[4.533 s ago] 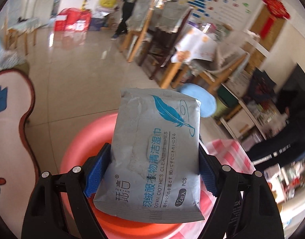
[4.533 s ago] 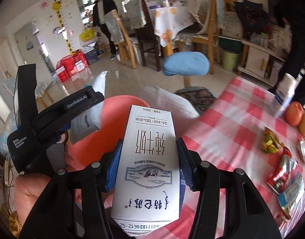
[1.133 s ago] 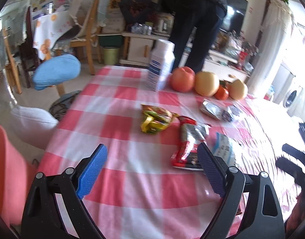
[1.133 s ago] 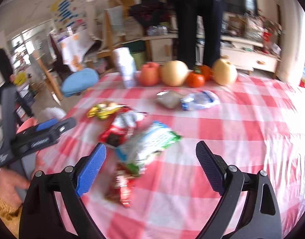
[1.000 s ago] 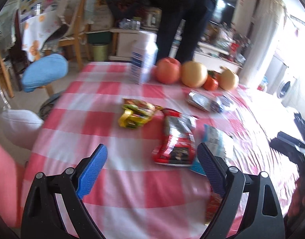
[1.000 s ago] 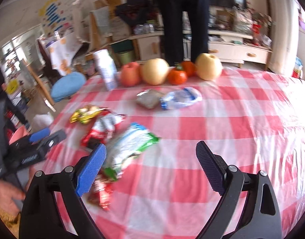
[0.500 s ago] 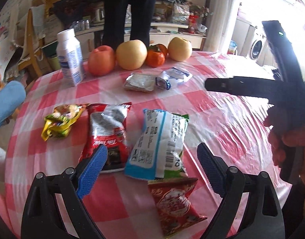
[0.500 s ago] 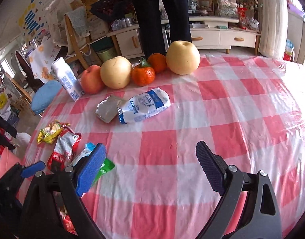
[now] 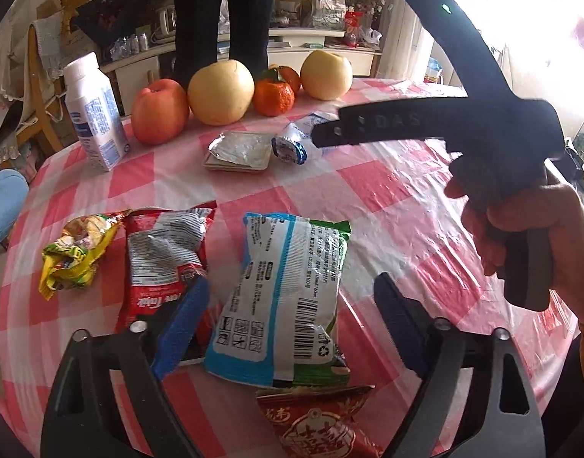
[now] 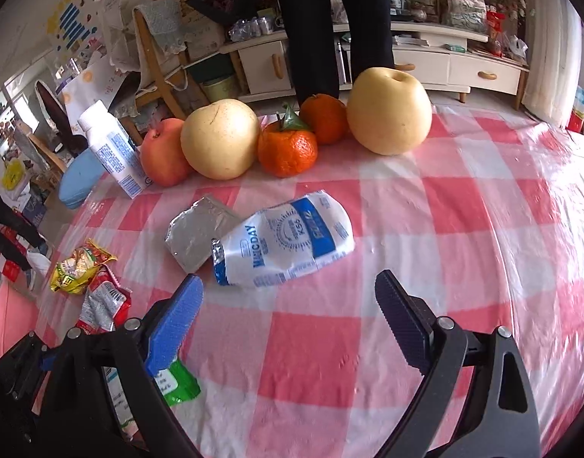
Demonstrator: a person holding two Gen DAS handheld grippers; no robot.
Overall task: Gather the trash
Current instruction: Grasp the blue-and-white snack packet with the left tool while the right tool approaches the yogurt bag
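My left gripper (image 9: pixel 292 305) is open, its pads either side of a blue, white and green snack bag (image 9: pixel 284 297) lying on the red-checked tablecloth (image 9: pixel 387 191). A red and white wrapper (image 9: pixel 162 252) and a yellow crumpled wrapper (image 9: pixel 74 252) lie to its left; a red packet (image 9: pixel 318 423) lies just below. My right gripper (image 10: pixel 288 313) is open and empty, just short of a white and blue Milkday pouch (image 10: pixel 288 244) and a silver foil pack (image 10: pixel 198 231). The right tool (image 9: pixel 444 126) shows in the left view.
A white bottle (image 10: pixel 112 152), an apple (image 10: pixel 164 160), two pears (image 10: pixel 219 139) and two oranges (image 10: pixel 288 149) stand in a row at the table's far edge. A person in dark trousers (image 10: pixel 322 19) stands behind them. A pink basin's edge (image 10: pixel 9 313) shows at the left.
Both grippers have dropped their earlier items and swung from the pink basin to the table. In the last half second each has moved closer to the wrappers in front of it.
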